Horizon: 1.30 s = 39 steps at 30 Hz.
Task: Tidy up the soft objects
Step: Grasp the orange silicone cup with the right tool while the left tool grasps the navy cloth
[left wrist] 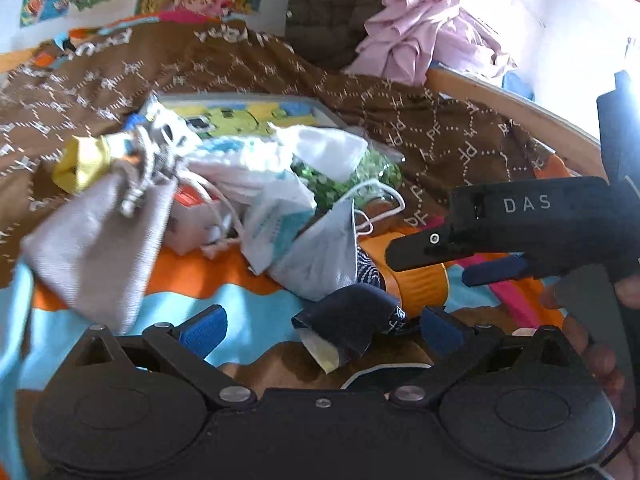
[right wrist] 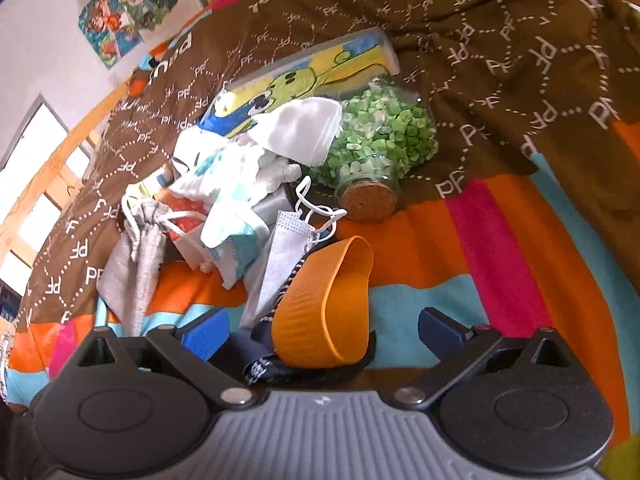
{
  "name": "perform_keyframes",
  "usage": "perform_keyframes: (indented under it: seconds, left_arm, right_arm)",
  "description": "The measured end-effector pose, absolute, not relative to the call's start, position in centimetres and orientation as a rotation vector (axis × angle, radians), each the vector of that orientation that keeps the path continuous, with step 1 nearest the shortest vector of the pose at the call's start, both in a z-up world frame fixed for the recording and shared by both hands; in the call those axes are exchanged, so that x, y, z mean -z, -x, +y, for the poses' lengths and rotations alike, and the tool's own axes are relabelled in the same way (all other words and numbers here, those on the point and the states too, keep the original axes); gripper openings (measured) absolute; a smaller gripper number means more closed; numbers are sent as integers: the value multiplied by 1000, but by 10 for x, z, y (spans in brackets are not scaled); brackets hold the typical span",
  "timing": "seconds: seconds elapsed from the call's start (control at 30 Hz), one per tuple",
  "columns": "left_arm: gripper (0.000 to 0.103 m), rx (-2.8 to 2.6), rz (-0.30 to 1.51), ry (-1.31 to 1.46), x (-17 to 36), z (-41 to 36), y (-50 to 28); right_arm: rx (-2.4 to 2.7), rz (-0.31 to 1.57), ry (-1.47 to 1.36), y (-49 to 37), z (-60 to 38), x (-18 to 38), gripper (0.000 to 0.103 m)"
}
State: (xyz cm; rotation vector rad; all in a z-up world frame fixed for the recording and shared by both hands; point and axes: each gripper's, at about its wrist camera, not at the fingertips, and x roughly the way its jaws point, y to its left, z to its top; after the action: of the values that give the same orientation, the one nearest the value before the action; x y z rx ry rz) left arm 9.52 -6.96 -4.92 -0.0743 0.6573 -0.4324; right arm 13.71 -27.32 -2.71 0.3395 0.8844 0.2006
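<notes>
A heap of soft objects lies on the striped bedspread (right wrist: 500, 264): grey drawstring pouch (left wrist: 96, 240), white face mask (right wrist: 280, 264), folded white cloth (right wrist: 300, 128). Left gripper (left wrist: 320, 324), jaws spread, flanks a dark folded fabric piece (left wrist: 344, 316). Right gripper (right wrist: 324, 328), jaws likewise released, straddles an orange ribbed sole (right wrist: 320, 312). A corked jar of green pieces (right wrist: 380, 144) lies just beside the heap.

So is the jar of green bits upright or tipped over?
Tipped over: the jar lies on its side on the bedspread, cork stopper facing the camera.
</notes>
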Motion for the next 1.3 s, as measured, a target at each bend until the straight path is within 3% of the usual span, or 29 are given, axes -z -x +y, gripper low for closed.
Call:
perform_keyframes:
  seconds: [0.2, 0.37, 0.43, 0.57, 0.63, 0.77, 0.83, 1.03, 1.07, 1.3]
  left_arm:
    - [101, 464, 710, 134, 64, -68, -112]
    - [92, 520, 724, 208, 68, -64, -115]
    - [78, 540, 731, 225, 70, -65, -115]
    - [61, 547, 730, 264, 71, -63, -117]
    - [44, 547, 733, 295, 72, -60, -118]
    - [29, 552, 750, 349, 75, -55, -121]
    - [16, 561, 751, 357, 76, -56, -120]
    - [7, 573, 707, 338, 69, -56, -113]
    - [6, 568, 699, 334, 67, -56, -112]
    - [3, 544, 646, 304, 50, -54, -93]
  right_arm:
    - [-216, 932, -330, -153, -271, 41, 91]
    - [-209, 939, -305, -154, -268, 45, 87]
    - [-202, 932, -298, -154, -268, 45, 84]
    - [-201, 929, -290, -154, -268, 44, 75]
    - [-206, 923, -289, -153, -267, 43, 71]
    - [-218, 917, -297, -152, -268, 41, 59]
    - [-219, 914, -305, -151, -269, 40, 56]
    - [-199, 894, -348, -146, -278, 35, 47]
    - [-195, 885, -358, -144, -280, 33, 42]
    - [-166, 847, -396, -139, -291, 27, 42]
